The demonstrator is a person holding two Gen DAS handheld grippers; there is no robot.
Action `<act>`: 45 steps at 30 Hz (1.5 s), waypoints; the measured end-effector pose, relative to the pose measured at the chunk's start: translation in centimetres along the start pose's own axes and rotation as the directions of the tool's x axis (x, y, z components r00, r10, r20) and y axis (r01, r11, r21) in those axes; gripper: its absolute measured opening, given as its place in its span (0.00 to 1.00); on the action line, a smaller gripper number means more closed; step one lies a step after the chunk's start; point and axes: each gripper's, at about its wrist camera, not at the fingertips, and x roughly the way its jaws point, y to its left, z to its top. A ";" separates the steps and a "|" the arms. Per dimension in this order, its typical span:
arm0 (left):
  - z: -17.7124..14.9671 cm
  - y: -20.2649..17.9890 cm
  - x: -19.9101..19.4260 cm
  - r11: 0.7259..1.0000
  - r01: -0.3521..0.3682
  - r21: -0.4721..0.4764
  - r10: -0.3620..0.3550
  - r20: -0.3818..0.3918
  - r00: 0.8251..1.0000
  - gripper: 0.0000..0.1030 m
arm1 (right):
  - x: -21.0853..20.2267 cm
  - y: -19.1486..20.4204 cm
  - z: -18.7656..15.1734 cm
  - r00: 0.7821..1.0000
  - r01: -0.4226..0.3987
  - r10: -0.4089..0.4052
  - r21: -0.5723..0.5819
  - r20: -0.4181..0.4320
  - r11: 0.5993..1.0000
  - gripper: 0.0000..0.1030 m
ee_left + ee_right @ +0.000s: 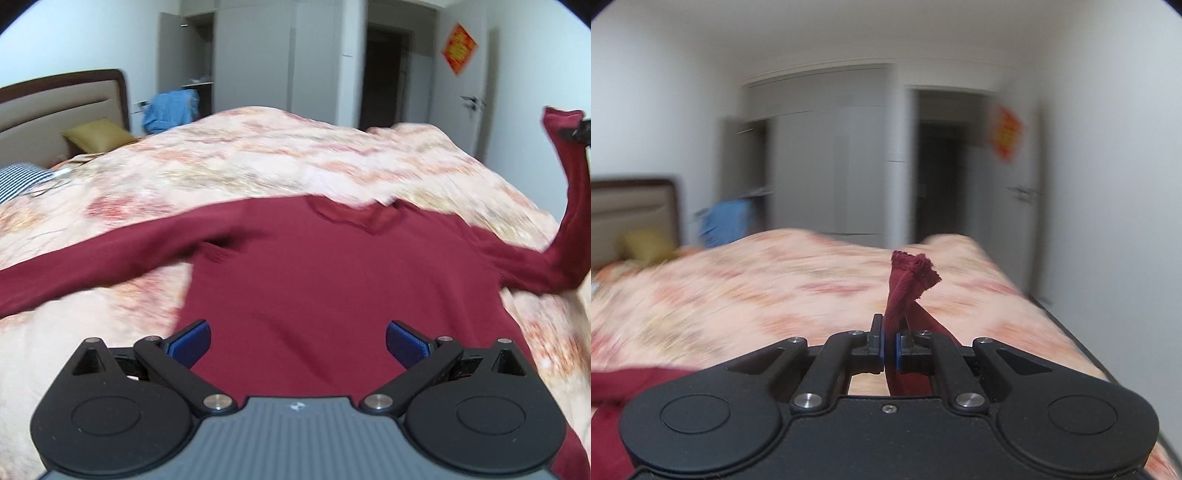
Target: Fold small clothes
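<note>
My left gripper [298, 345], jaws spread, hovers over the maroon top [325, 266] on the bed [258, 155]; my right gripper [890, 345], raised, pinches its sleeve cuff [908, 280].

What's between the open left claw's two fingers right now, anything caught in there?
Nothing is caught. In the left wrist view, the left claw is wide open above the dark red top, and only that fabric, spread on the floral quilt, shows in the gap.

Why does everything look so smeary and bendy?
Right wrist view: the quilt and wardrobe are motion-smeared, while the right gripper and pinched sleeve cuff stay sharp. Left wrist view: milder blur; the fisheye curves the maroon top.
</note>
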 end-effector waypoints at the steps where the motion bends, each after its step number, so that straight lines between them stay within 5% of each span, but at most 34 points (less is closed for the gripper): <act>1: 0.4 1.0 -0.1 1.000 -0.009 -0.021 0.009 0.007 1.000 1.00 | 0.5 2.5 0.1 0.999 -0.045 0.045 -0.040 -0.001 0.998 0.05; 5: 1.3 4.7 -0.3 0.994 -0.077 -0.075 0.079 0.033 0.996 1.00 | 2.1 12.5 -1.0 0.985 -0.171 0.167 -0.215 -0.038 0.961 0.05; 9: 1.3 7.9 -0.2 0.985 -0.133 -0.114 0.138 0.036 0.990 1.00 | 3.0 21.8 -4.2 0.965 -0.261 0.232 -0.397 -0.120 0.880 0.05; 17: 0.3 11.8 0.3 0.970 -0.171 -0.173 0.178 0.028 0.984 1.00 | 3.2 30.6 -12.0 0.915 -0.398 0.250 -0.595 -0.318 0.699 0.10; 18: 0.2 11.9 0.3 0.969 -0.166 -0.181 0.175 0.031 0.984 1.00 | 2.9 30.9 -12.4 0.901 -0.427 0.269 -0.589 -0.339 0.686 0.18; 21: 0.1 11.9 0.3 0.971 -0.150 -0.189 0.162 0.049 0.986 1.00 | 1.5 30.2 -12.6 0.869 -0.491 0.327 -0.552 -0.373 0.674 0.64; 22: 0.3 11.8 0.4 0.971 -0.145 -0.188 0.158 0.057 0.986 1.00 | 0.7 29.7 -12.5 0.866 -0.497 0.345 -0.549 -0.361 0.672 0.71; 25: 0.8 10.9 1.4 0.975 -0.125 -0.181 0.141 0.075 0.987 1.00 | -2.2 26.6 -11.7 0.878 -0.477 0.365 -0.535 -0.308 0.697 0.87; 29: 1.5 8.4 3.6 0.988 -0.068 -0.139 0.082 0.096 0.992 1.00 | -4.8 20.4 -11.3 0.914 -0.405 0.328 -0.497 -0.239 0.767 0.94; 33: 2.4 4.9 7.3 0.995 0.008 -0.101 0.002 0.099 0.995 1.00 | -6.0 13.6 -12.1 0.971 -0.228 0.163 -0.466 -0.176 0.855 0.97; 35: 2.7 3.3 9.4 0.996 0.025 -0.087 -0.017 0.091 0.996 1.00 | -6.0 10.3 -12.7 0.982 -0.138 0.065 -0.436 -0.177 0.890 0.95; 40: 2.8 1.7 13.0 0.999 0.003 -0.052 0.001 0.081 0.997 1.00 | -4.1 4.5 -14.6 0.968 -0.008 -0.082 -0.353 -0.239 0.936 0.74; 45: 1.2 2.6 15.0 0.996 -0.033 -0.082 0.034 0.013 0.999 1.00 | -1.3 4.3 -17.1 0.960 -0.019 -0.092 -0.391 -0.264 0.920 0.49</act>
